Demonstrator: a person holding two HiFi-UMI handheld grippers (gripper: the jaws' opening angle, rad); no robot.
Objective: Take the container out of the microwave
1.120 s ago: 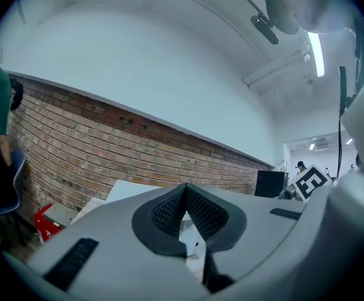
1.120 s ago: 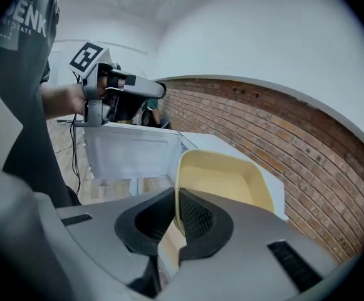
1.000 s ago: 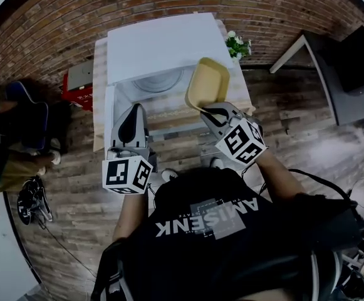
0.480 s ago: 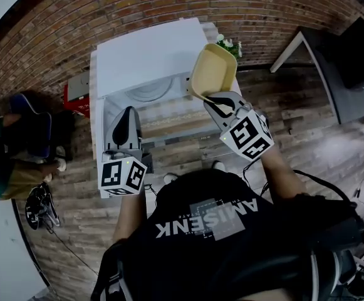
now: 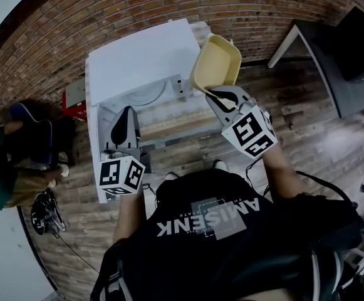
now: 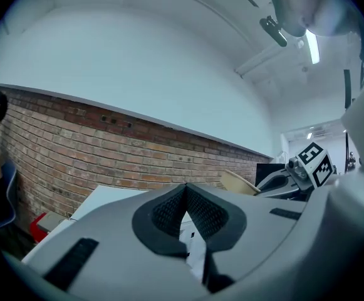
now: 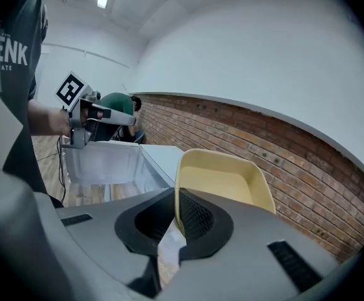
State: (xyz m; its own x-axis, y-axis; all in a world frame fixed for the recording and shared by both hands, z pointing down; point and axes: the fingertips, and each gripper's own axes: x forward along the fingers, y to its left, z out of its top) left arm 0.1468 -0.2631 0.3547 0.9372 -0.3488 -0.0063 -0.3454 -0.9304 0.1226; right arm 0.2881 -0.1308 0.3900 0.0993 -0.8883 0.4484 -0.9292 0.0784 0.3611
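Brick wall [image 7: 294,168] backs right gripper [image 7: 176,199] pinching smooth, rounded yellow container [image 7: 222,177].

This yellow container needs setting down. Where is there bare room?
The microwave's top is bare, from its front edge to the brick wall. The wooden table strip before it is narrow, crowded by the left gripper and the open door.

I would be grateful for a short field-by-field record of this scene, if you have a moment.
Microwave: white, door swung open
Container: yellow, empty, out of the microwave, held at its right
Right gripper: shut on the container's rim
Left gripper: jaws together, nothing seen between them, near the open door
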